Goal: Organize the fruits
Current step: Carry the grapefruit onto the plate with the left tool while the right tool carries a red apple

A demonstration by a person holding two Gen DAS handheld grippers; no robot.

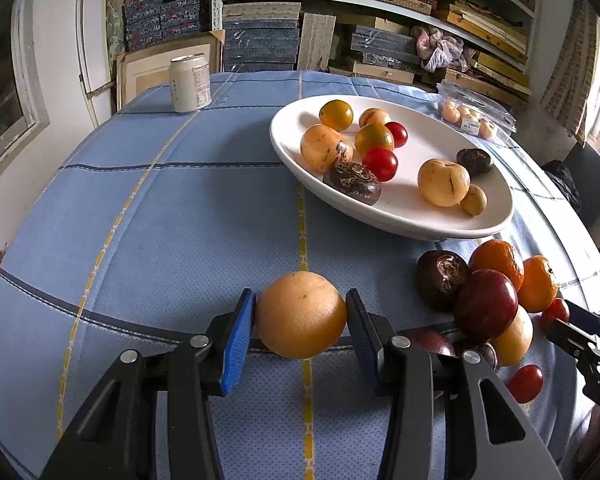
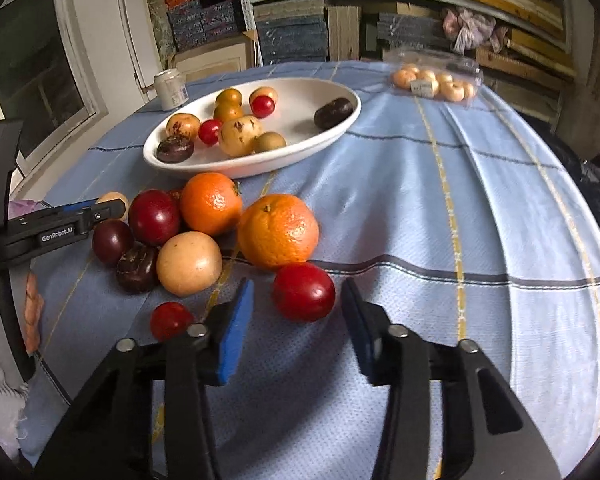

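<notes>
1. A white oval plate on the blue checked tablecloth holds pale yellow fruits, two yellow-green tomatoes, two red cherry tomatoes and dark brown fruits.
2. A clear plastic box at the far right edge holds small pale round fruits; a drinks can stands far left.
3. The left gripper points down at the cloth, its blue pads pressed on both sides of a pale orange fruit.
4. Right of it lies a loose pile: two tangerines, dark red plums, brown fruits.
5. The right gripper brackets a red plum on the cloth, with small gaps at each pad.
6. The cloth to the right of the pile is bare.
</notes>
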